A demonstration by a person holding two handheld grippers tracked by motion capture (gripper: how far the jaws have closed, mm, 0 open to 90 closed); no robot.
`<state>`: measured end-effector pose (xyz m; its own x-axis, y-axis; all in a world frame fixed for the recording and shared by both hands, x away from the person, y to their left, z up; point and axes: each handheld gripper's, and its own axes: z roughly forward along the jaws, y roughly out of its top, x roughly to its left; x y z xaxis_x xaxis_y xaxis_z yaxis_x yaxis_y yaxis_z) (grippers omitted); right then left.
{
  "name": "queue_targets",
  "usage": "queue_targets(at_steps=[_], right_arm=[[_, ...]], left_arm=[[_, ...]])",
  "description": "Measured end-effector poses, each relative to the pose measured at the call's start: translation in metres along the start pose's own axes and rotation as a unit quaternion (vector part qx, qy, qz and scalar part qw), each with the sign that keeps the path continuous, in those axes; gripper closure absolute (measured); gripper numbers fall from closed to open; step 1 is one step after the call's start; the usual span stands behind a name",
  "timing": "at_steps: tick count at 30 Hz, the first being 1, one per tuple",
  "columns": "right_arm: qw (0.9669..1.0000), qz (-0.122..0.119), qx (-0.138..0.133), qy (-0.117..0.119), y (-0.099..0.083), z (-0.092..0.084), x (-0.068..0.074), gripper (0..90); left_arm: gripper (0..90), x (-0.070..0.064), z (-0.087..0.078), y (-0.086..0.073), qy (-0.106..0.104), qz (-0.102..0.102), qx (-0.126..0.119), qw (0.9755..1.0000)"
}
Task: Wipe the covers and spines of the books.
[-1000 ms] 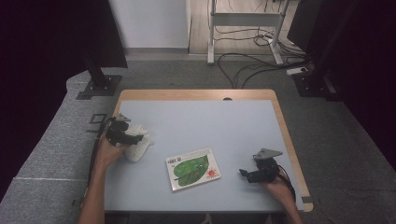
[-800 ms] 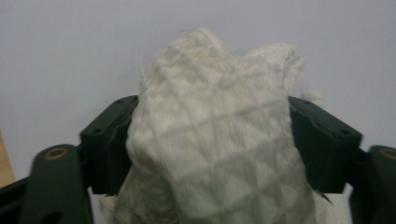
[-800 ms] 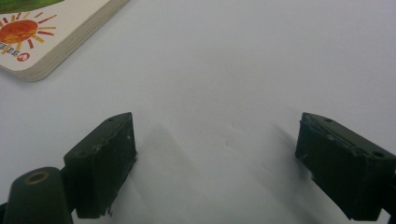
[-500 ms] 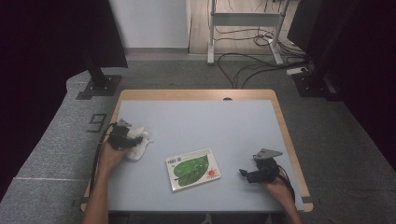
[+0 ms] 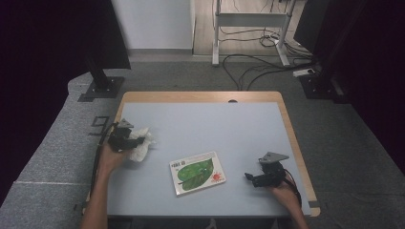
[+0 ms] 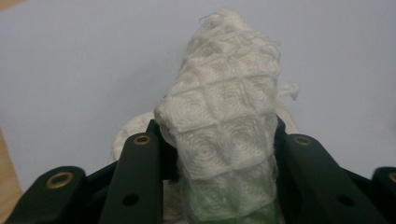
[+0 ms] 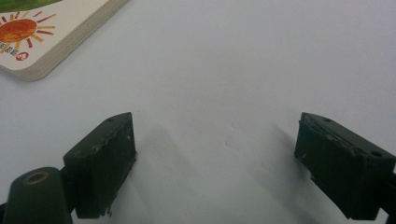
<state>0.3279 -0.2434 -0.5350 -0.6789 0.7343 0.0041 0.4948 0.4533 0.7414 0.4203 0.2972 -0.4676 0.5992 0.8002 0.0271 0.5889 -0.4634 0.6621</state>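
Note:
A crumpled white waffle-weave cloth (image 5: 144, 144) lies at the table's left side. My left gripper (image 5: 135, 140) is shut on it. Its jaws have just been closing with the cloth between them. In the left gripper view a thick fold of the cloth (image 6: 224, 121) rises between the two black jaws of that gripper (image 6: 217, 140), pinched from both sides. A picture book (image 5: 197, 172) with a green leaf and a red sun on its cover lies flat near the front middle. My right gripper (image 5: 248, 177) rests open on the table to the book's right. Nothing is between the jaws of this gripper (image 7: 215, 140), and the book's corner (image 7: 42, 28) lies beyond them.
The light blue tabletop (image 5: 215, 124) has a wooden rim. Black stands, a metal frame and cables stand on the grey floor beyond the far edge. A person's forearms reach in from the near edge.
The left gripper's jaws have closed on the white cloth and bunched it up between them. The right gripper and the book have stayed where they were.

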Motion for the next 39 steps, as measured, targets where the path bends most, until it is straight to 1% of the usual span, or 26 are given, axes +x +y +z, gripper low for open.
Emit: queue_targets(at_steps=[5,7,10,13,16,19,23,30,33,39], right_arm=[[1.0000,0.000,0.000,0.000,0.000,0.000,0.000,11.9],[1.0000,0.000,0.000,0.000,0.000,0.000,0.000,11.9],[1.0000,0.000,0.000,0.000,0.000,0.000,0.000,11.9],[1.0000,0.000,0.000,0.000,0.000,0.000,0.000,11.8],[1.0000,0.000,0.000,0.000,0.000,0.000,0.000,11.8],[1.0000,-0.001,0.000,0.000,0.000,0.000,0.000,11.8],[1.0000,-0.001,0.000,0.000,0.000,0.000,0.000,11.8],[1.0000,-0.001,0.000,0.000,0.000,0.000,0.000,11.8],[1.0000,-0.001,0.000,0.000,0.000,0.000,0.000,11.8],[1.0000,-0.001,0.000,0.000,0.000,0.000,0.000,11.9]], left_arm=[[62.3,-0.007,-0.018,0.012,0.001,0.016,-0.011,0.9998],[62.2,-0.009,-0.025,0.016,0.000,0.018,-0.017,0.9997],[61.9,-0.014,-0.035,0.021,0.000,0.026,-0.023,0.9994],[61.9,-0.020,-0.042,0.024,-0.007,0.030,-0.030,0.9991],[61.9,-0.028,-0.043,0.025,-0.013,0.036,-0.033,0.9987],[61.8,-0.038,-0.043,0.027,-0.028,0.045,-0.034,0.9980],[61.7,-0.050,-0.043,0.030,-0.037,0.056,-0.036,0.9971],[61.3,-0.074,-0.043,0.032,-0.063,0.077,-0.045,0.9940],[61.2,-0.084,-0.041,0.033,-0.075,0.083,-0.049,0.9925],[61.2,-0.101,-0.036,0.034,-0.090,0.100,-0.048,0.9897]])
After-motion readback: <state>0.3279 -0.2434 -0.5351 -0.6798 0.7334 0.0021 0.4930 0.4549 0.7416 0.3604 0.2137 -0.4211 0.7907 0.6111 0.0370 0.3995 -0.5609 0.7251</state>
